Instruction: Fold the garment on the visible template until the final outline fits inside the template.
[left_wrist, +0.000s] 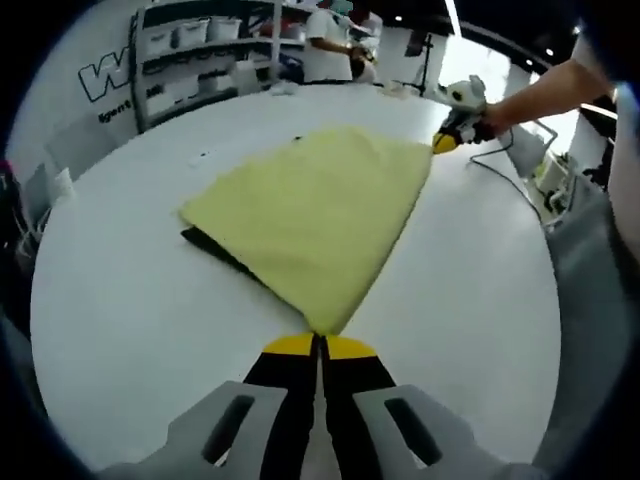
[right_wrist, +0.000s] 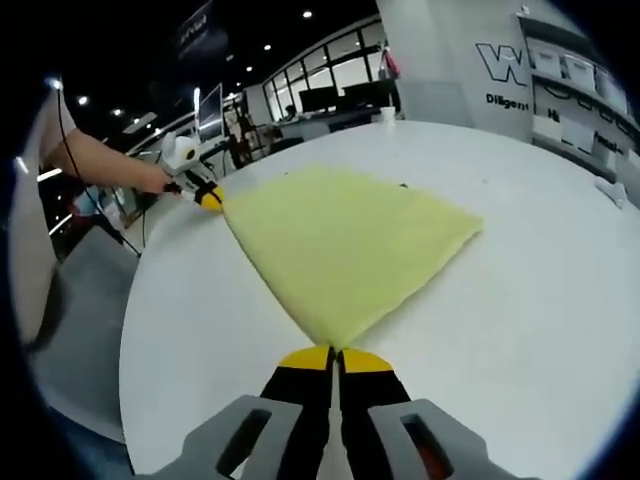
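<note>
Ahead of my left tool, clamped on one corner of the pale yellow folded cloth garment w/ dark template beneath; right tool pinches opp. corner, round white desk.

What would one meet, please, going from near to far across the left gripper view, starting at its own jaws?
Left gripper, shut on the near corner of the yellow garment → dark template edge peeking out beneath it → right gripper at the garment's far corner → shelving and people beyond the white table.
</note>
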